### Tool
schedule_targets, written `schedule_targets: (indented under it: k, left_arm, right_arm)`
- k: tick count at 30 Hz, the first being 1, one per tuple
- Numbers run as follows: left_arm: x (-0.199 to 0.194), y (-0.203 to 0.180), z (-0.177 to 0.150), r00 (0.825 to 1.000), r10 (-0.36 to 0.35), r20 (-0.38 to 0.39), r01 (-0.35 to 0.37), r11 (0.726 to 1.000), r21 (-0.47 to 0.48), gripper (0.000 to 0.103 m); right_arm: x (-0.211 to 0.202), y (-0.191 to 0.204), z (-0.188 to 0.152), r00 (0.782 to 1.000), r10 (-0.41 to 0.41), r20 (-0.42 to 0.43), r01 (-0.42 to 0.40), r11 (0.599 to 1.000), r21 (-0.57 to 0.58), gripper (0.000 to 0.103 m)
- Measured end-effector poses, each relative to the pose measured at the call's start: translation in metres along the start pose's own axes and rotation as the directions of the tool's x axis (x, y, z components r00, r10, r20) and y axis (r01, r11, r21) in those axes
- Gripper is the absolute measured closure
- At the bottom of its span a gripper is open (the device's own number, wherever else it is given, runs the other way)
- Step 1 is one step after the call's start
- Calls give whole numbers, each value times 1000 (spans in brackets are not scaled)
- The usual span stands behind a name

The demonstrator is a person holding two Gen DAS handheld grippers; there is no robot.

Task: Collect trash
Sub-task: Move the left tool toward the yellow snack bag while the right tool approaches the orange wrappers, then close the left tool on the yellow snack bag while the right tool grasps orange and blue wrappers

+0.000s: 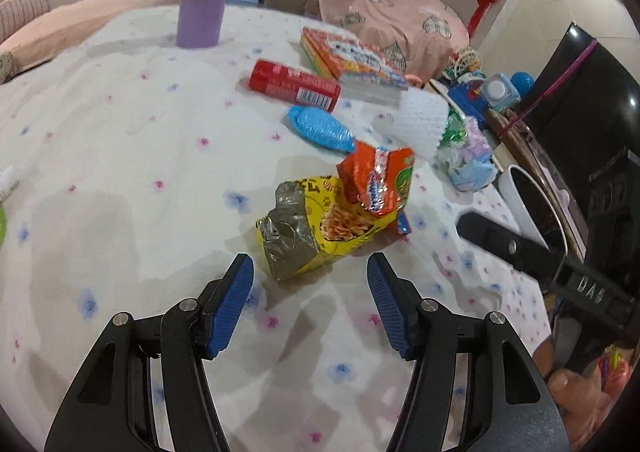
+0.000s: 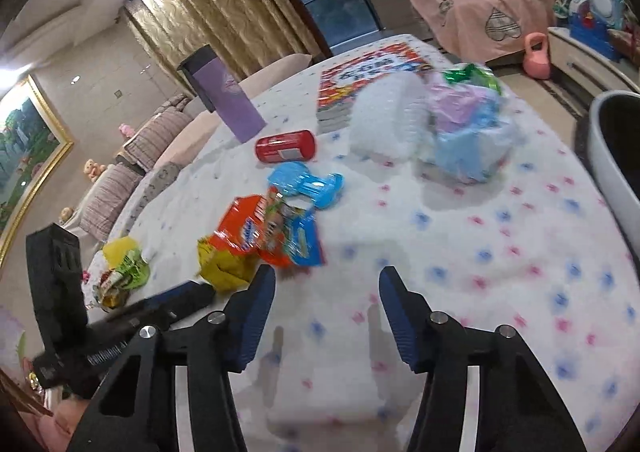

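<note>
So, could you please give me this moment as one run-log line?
left gripper: open, empty | right gripper: open, empty | nearest trash: yellow snack wrapper, orange wrapper on tablecloth | bin: right

The left gripper (image 1: pixel 310 268) tips downward, its two blue pads wide apart and holding nothing. The right gripper (image 2: pixel 327 280) tips down too, with its pads apart and empty. A hand (image 1: pixel 576 392) grips the right gripper's handle.

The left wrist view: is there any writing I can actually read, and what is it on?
"DAS": raised letters on the black body of the right gripper at the right edge.
Red tube: barcode and print, too small to read.
Book and snack wrappers: print too blurred to read.
</note>
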State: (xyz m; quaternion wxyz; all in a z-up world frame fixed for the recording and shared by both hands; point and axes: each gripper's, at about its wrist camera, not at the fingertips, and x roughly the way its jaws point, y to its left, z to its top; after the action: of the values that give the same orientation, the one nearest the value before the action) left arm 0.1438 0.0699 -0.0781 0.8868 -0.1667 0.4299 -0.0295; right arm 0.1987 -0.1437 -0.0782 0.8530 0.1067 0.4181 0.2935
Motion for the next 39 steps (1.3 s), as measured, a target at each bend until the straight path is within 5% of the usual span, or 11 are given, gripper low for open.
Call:
schedule_targets:
  k: [4, 6, 10, 13, 28, 39]
  left_arm:
    - [7, 1, 4, 1000, -19, -14, 19, 1000, 7, 53]
    - [10, -1, 4, 999, -31, -24, 31, 999, 16, 68]
    - [13, -4, 5, 999, -39, -35, 41, 999, 34, 86]
    - [14, -3, 4, 998, -53, -44, 54, 998, 25, 100]
    - [-5, -47, 4, 996, -91, -8, 92, 991, 102, 102]
    - [0, -117, 5, 985, -169, -28, 172, 968, 181, 102]
  right_arm:
    - [23, 12, 15, 999, 36, -22, -36, 999, -10, 51]
    - [34, 17, 20, 998, 52, -34, -52, 999, -16, 55]
    - [58, 20, 27, 995, 58, -80, -60, 998, -20, 87]
    - [51, 15, 25, 997, 53, -57, -55, 998, -21, 91]
    - [-43, -47, -5, 999, -21, 47, 17, 997, 76, 98]
    - [-105, -95, -23, 984, -129, 126, 109, 982, 152, 98]
